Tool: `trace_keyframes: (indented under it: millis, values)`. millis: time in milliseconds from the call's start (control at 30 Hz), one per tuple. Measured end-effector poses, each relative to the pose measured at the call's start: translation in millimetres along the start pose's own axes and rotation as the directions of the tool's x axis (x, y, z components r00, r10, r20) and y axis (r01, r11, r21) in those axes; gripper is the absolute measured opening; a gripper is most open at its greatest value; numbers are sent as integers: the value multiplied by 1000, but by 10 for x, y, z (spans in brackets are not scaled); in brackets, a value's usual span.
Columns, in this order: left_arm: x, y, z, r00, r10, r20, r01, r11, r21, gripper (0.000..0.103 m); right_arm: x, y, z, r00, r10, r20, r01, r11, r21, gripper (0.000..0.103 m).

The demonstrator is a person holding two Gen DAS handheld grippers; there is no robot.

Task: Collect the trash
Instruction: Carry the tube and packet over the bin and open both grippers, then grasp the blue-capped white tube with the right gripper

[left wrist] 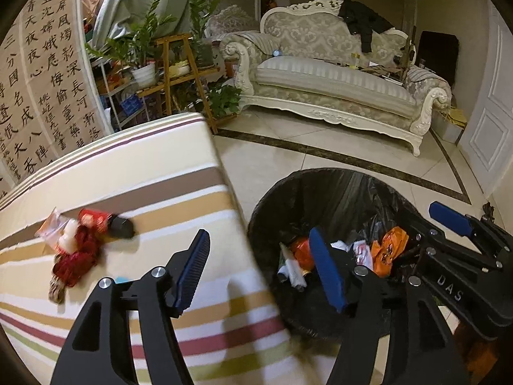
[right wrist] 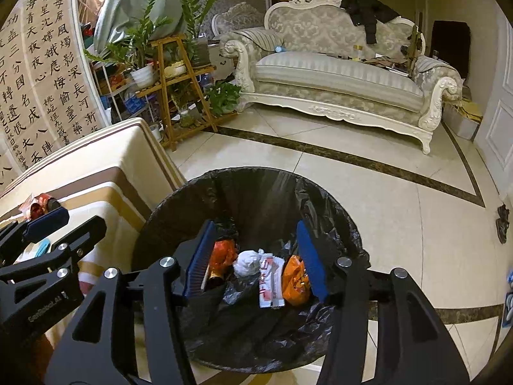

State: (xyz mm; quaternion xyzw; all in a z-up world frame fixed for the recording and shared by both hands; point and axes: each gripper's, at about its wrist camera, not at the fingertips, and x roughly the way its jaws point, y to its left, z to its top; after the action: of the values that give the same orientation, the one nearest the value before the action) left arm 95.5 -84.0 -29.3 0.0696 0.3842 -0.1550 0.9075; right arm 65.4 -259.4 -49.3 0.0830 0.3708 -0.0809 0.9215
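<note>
While both tongs gape wide and empty, left gripper (left wrist: pixel 261 272) straddles the striped tablecloth (left wrist: pixel 134 166) edge, right gripper (right wrist: pixel 255 258) over black-bagged round bin (right wrist: pixel 224 179). Crinkly red wrappers (left wrist: pixel 80 240) at 9 o'clock. Glossy tile floor (right wrist: pixel 400 224); carved sofa (right wrist: pixel 336 77) at 1 o'clock.

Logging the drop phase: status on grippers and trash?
Left gripper open, empty. Right gripper open over black-lined round bin. Red-and-clear wrapper pile remains on striped tablecloth. Nothing blocking.
</note>
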Motion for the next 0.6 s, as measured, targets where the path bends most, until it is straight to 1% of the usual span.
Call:
trace_keyframes:
  millis: [167,300,467,600]
  values:
    - [-156,221,-130,1000,30,-5,-30,999,-16,63,-57,209,-37,999,40,-13,-40,999,-14,53]
    - [-280,461,-226,998,61,-5,-61,997,-53,64,-107,472,-72,996,84,-20,-85,995,-53,54]
    - [-414,813,-362,992,127,-11,-128,987,-98,64,-173,830,-138,990,140,-35,-143,984,-105,54]
    - [-511,1088,-488,984,179,-20,-180,974,-139,64,-221,1131,-166,984,174,-47,-179,972,-149,54]
